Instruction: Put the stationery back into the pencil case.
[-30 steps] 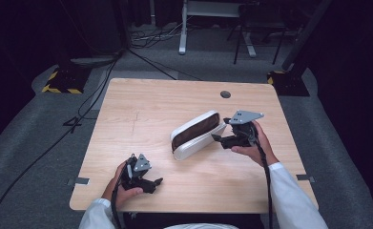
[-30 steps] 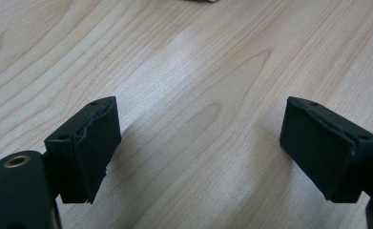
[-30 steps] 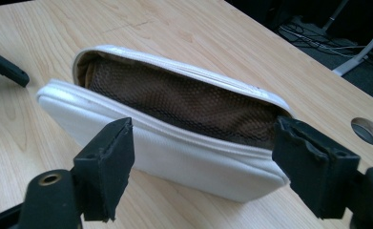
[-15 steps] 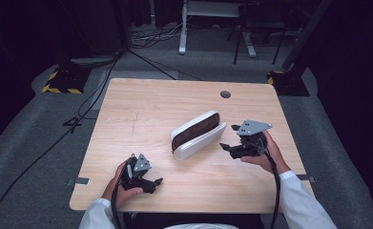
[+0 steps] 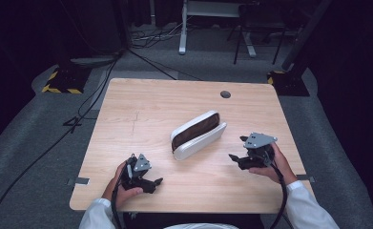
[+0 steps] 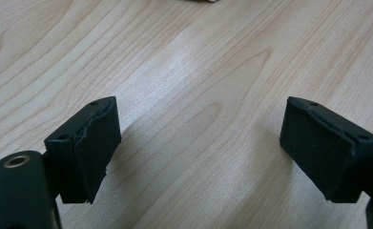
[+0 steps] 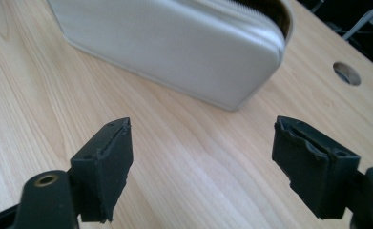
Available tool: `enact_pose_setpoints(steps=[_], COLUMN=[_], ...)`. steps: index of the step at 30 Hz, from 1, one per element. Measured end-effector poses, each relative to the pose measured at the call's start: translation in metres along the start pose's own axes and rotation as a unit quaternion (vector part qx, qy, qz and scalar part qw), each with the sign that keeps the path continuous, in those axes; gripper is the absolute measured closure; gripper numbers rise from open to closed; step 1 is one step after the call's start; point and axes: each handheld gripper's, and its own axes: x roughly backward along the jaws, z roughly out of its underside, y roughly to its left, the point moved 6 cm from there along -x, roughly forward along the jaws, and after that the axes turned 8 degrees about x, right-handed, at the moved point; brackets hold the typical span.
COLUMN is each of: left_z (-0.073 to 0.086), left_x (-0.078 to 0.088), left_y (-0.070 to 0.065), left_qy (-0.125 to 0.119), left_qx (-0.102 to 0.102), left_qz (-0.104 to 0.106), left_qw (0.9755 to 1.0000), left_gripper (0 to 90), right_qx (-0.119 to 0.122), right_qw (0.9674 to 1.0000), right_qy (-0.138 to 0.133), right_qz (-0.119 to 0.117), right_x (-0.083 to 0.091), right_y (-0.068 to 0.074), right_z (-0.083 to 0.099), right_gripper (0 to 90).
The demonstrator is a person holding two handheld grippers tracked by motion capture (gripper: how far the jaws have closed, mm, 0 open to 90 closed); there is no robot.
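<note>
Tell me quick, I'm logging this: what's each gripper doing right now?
Left gripper: open, empty, over bare table.
Right gripper: open, empty, apart from the white case.

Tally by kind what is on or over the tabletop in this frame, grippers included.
White pouch, open, brown inside: 1
Handheld grippers, left gripper and right gripper, jaws apart, nothing between them: 2
Round hole in the table: 1
Total: 4

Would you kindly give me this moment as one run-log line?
left gripper: open, empty | right gripper: open, empty, apart from case | white case: on table, unzipped
</note>
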Motion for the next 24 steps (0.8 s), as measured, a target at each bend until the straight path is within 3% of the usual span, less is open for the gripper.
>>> enact_pose_setpoints(steps=[16, 24], left_z=[0.0, 0.0], left_x=[0.0, 0.0], left_y=[0.0, 0.0], left_qy=[0.0, 0.0], left_qx=[0.0, 0.003], left_qz=[0.0, -0.001], left_qw=[1.0, 1.0], left_gripper=[14.3, 14.3], right_qx=[-0.021, -0.037], right_qw=[0.9992, 0.9982], right_qy=[0.033, 0.047], right_qz=[0.008, 0.0], right_x=[0.002, 0.007], right_y=[0.01, 0.016], right_z=[0.055, 0.081], right_gripper=[22.8, 22.8])
